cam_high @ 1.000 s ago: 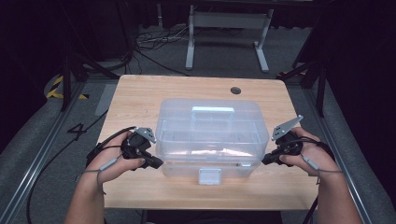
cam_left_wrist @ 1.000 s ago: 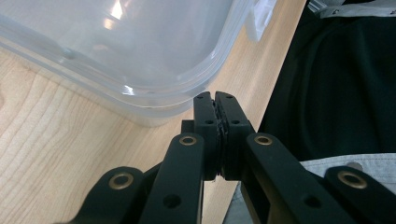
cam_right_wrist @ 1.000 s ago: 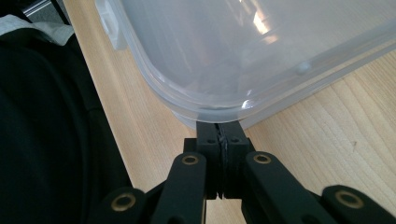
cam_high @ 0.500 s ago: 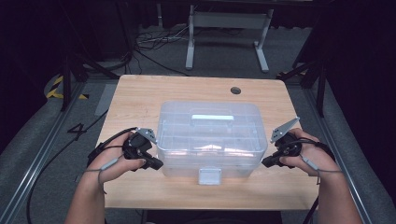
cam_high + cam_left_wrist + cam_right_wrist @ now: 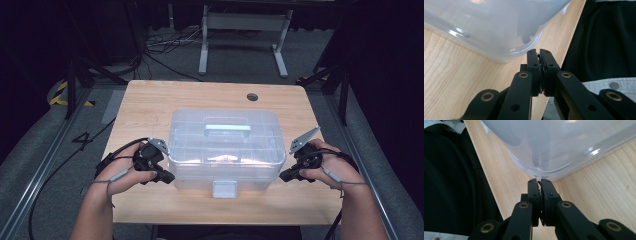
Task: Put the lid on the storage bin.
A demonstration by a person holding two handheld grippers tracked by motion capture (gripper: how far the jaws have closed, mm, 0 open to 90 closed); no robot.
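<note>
- In the high view, a light wooden table [image 5: 150,105] stood in a dark room over a grey floor [image 5: 45,165] strewn with cables, a metal stand [image 5: 242,35] behind it.
- A clear plastic storage box [image 5: 225,150] with a lid handle [image 5: 227,129] and a front latch [image 5: 224,189] sat at the table's middle.
- The left gripper [image 5: 167,177] lay just beside the box's near left corner, the right gripper [image 5: 284,175] just beside its near right corner.
- In the left gripper view, the left gripper's [image 5: 539,53] jaws were pressed together on nothing, their tips at the box's [image 5: 499,27] rounded lower corner; whether they touched it was unclear.
- In the right gripper view, the right gripper's [image 5: 539,182] jaws were likewise closed and empty, just beneath the box's [image 5: 564,145] corner.
</note>
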